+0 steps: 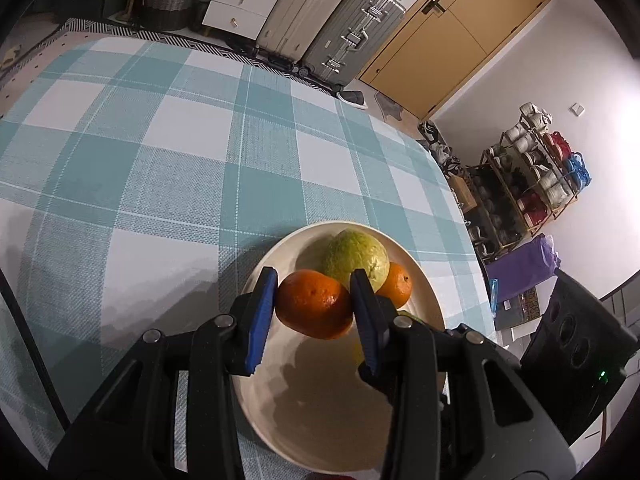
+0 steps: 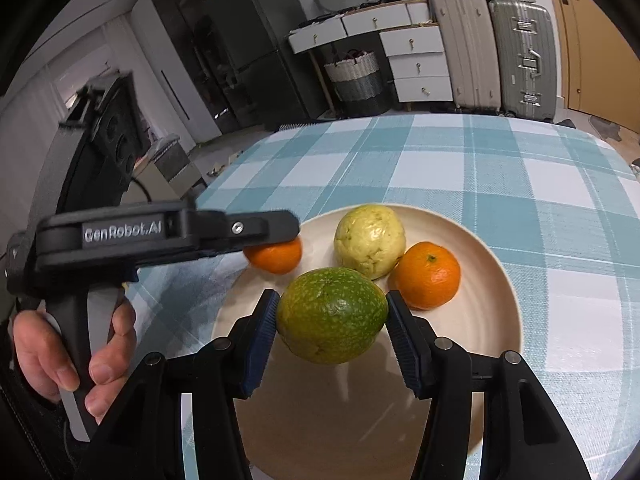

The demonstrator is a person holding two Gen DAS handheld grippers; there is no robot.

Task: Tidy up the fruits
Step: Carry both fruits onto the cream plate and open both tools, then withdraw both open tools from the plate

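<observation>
Your left gripper (image 1: 314, 304) is clamped on a small orange (image 1: 314, 304), held over the plate's (image 1: 276, 408) left rim. Your right gripper (image 2: 331, 318) grips a mottled green fruit (image 2: 332, 314) across its width, above the plate's near middle. Directly beyond both tools, already on the plate, lie a pale green fruit (image 2: 370, 240) and a second orange (image 2: 428, 274) to its right. Free plate surface lies below and nearer; whether either held fruit touches it is unclear.

Woven tablecloth (image 1: 200, 152) (matt), glossy plate (image 2: 496, 280)
</observation>
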